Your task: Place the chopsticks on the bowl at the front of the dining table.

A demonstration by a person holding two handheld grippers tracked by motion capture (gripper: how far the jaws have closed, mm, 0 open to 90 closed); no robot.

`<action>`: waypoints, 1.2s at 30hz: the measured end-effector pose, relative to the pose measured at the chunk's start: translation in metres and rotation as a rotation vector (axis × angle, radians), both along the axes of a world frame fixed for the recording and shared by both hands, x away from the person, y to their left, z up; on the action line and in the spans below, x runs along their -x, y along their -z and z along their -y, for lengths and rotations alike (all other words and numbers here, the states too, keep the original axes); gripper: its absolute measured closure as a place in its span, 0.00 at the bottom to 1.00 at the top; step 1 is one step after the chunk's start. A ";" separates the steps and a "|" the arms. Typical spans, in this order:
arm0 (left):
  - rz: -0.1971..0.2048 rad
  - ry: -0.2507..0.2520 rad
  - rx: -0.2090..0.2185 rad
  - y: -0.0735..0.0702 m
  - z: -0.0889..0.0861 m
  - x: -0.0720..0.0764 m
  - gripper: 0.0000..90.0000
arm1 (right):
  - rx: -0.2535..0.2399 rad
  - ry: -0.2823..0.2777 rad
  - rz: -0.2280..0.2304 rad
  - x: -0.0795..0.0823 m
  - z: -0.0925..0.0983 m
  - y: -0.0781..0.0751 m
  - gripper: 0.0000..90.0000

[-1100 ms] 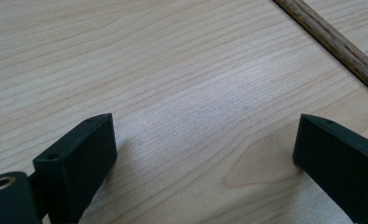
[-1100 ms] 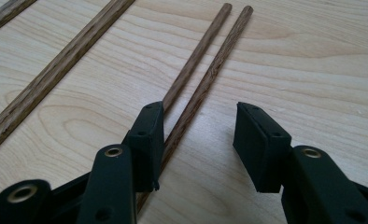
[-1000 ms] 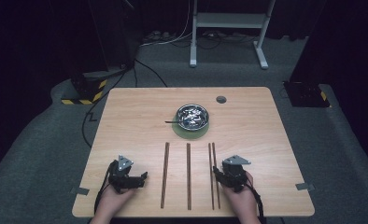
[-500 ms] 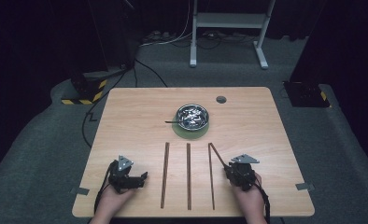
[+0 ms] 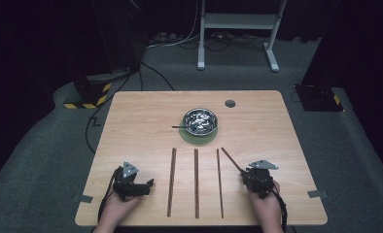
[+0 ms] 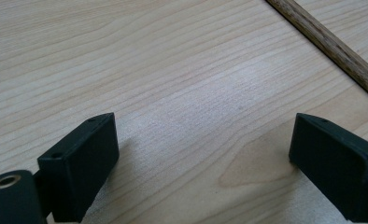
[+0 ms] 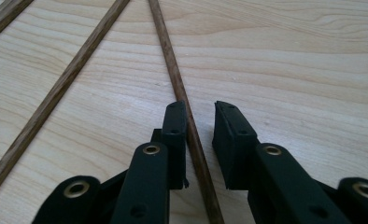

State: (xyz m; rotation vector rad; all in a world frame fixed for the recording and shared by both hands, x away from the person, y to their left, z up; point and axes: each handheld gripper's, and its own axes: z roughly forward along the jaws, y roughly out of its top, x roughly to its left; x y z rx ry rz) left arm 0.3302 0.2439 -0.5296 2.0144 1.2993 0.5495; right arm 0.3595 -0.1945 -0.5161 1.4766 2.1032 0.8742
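The right hand-held gripper (image 7: 201,140) had just narrowed its jaws around a thin brown wooden stick (image 7: 173,79) lying angled on the pale wooden desk (image 5: 277,126); whether they pinched it was unclear. The left hand-held gripper (image 6: 201,154) rested released.

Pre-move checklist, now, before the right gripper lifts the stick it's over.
1. Stick between the jaws of the right gripper, which have just been closing: ok.
2. Both pads pressing on it: not ok; it lies along one pad, with a gap at the other.
3. Left gripper open, nothing between its jaws: ok.
4. Bowl well away from both grippers: ok.
5. Stick's held end lifted off the table: cannot tell.
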 end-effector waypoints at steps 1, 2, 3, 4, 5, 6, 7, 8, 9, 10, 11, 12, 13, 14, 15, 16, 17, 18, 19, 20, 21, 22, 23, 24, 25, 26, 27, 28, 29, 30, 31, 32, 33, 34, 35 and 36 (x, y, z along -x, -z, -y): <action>0.000 0.000 -0.001 0.000 0.000 0.000 0.09 | 0.000 0.000 0.000 0.000 0.000 0.000 0.81; 0.001 0.000 -0.001 0.000 0.000 0.000 0.09 | 0.000 -0.010 -0.004 0.000 0.001 0.000 0.79; 0.001 0.000 -0.001 0.000 0.000 0.000 0.09 | 0.000 -0.010 -0.004 0.000 0.001 0.000 0.79; -0.002 0.004 -0.005 0.000 0.000 0.000 0.09 | 0.015 -0.024 0.006 0.001 0.000 0.000 0.77; -0.002 0.004 -0.005 0.000 0.000 0.000 0.09 | 0.020 -0.026 0.010 0.001 0.000 0.000 0.77; -0.002 0.004 -0.005 0.000 0.000 0.000 0.09 | 0.021 -0.030 0.004 0.002 -0.001 0.000 0.76; -0.004 0.005 -0.005 0.000 0.000 0.000 0.09 | 0.025 -0.025 0.016 0.002 -0.002 0.001 0.76; -0.002 0.004 -0.005 0.000 0.000 0.000 0.09 | 0.022 -0.027 0.010 0.002 -0.002 0.001 0.74; -0.002 0.004 -0.005 0.000 0.000 0.000 0.08 | 0.022 -0.027 0.010 0.002 -0.002 0.001 0.74; -0.002 0.004 -0.005 0.000 0.000 -0.001 0.08 | 0.025 -0.024 0.011 0.003 -0.003 0.001 0.70; -0.002 0.008 -0.004 0.000 0.000 -0.001 0.08 | 0.027 -0.021 0.013 0.002 -0.002 0.001 0.70; -0.003 0.007 -0.001 0.000 0.000 -0.001 0.08 | 0.022 -0.014 0.005 0.001 -0.003 0.000 0.69; -0.003 0.008 -0.001 0.000 0.000 -0.001 0.08 | 0.023 -0.014 -0.006 0.001 -0.003 0.000 0.68; -0.003 0.008 -0.002 0.000 0.000 -0.001 0.08 | 0.025 -0.012 -0.010 0.000 -0.004 -0.001 0.66; -0.003 0.008 -0.001 0.000 0.000 -0.001 0.08 | 0.028 -0.011 -0.014 0.000 -0.005 -0.001 0.64; -0.004 0.008 -0.001 0.000 0.000 -0.001 0.08 | 0.035 -0.012 -0.019 -0.001 -0.007 -0.002 0.64; -0.005 0.007 -0.001 0.000 0.000 -0.001 0.08 | 0.039 -0.012 -0.024 -0.002 -0.007 -0.002 0.63; -0.005 0.008 -0.001 0.000 0.000 -0.001 0.08 | 0.042 -0.010 -0.031 -0.003 -0.007 -0.003 0.63; -0.006 0.009 0.000 0.000 0.001 -0.001 0.08 | 0.043 -0.009 -0.044 -0.004 -0.008 -0.004 0.62; -0.007 0.011 -0.001 0.000 0.001 -0.001 0.07 | 0.046 -0.009 -0.048 -0.005 -0.008 -0.004 0.62; -0.007 0.011 -0.001 0.000 0.001 -0.001 0.07 | 0.046 -0.009 -0.048 -0.005 -0.008 -0.004 0.62; -0.007 0.011 -0.001 0.000 0.001 -0.001 0.07 | 0.049 -0.008 -0.057 -0.006 -0.008 -0.005 0.62; -0.009 0.011 -0.003 0.000 0.001 -0.001 0.06 | 0.062 -0.013 -0.079 -0.009 -0.009 -0.007 0.58; -0.009 0.011 -0.003 0.000 0.001 -0.001 0.06 | 0.066 -0.017 -0.082 -0.010 -0.009 -0.007 0.56; -0.009 0.011 -0.003 0.000 0.001 -0.001 0.06 | 0.066 -0.021 -0.093 -0.011 -0.010 -0.008 0.54; -0.009 0.012 -0.003 0.000 0.001 -0.001 0.06 | 0.072 -0.029 -0.104 -0.013 -0.011 -0.009 0.52; -0.009 0.012 -0.003 0.000 0.001 -0.001 0.06 | 0.071 -0.029 -0.111 -0.014 -0.012 -0.009 0.52; -0.009 0.011 -0.002 0.000 0.001 -0.001 0.06 | 0.073 -0.037 -0.117 -0.015 -0.012 -0.010 0.51; -0.009 0.011 -0.003 0.000 0.001 -0.001 0.06 | 0.071 -0.038 -0.127 -0.016 -0.012 -0.010 0.50; -0.009 0.012 -0.002 0.000 0.001 -0.001 0.06 | 0.068 -0.041 -0.134 -0.017 -0.013 -0.011 0.50; -0.009 0.012 -0.003 0.000 0.001 -0.001 0.06 | 0.067 -0.048 -0.138 -0.018 -0.013 -0.011 0.50; -0.009 0.012 -0.002 0.000 0.001 -0.001 0.06 | 0.066 -0.046 -0.147 -0.019 -0.013 -0.012 0.51; -0.009 0.011 -0.002 0.000 0.001 -0.001 0.06 | 0.067 -0.052 -0.150 -0.021 -0.013 -0.012 0.53; -0.009 0.011 -0.003 0.000 0.001 -0.001 0.06 | 0.068 -0.050 -0.153 -0.022 -0.012 -0.013 0.57; -0.009 0.011 -0.003 0.000 0.001 -0.001 0.06 | 0.073 -0.054 -0.152 -0.023 -0.012 -0.013 0.61; -0.009 0.012 -0.003 0.000 0.001 -0.001 0.06 | 0.085 -0.071 -0.153 -0.024 -0.012 -0.014 0.65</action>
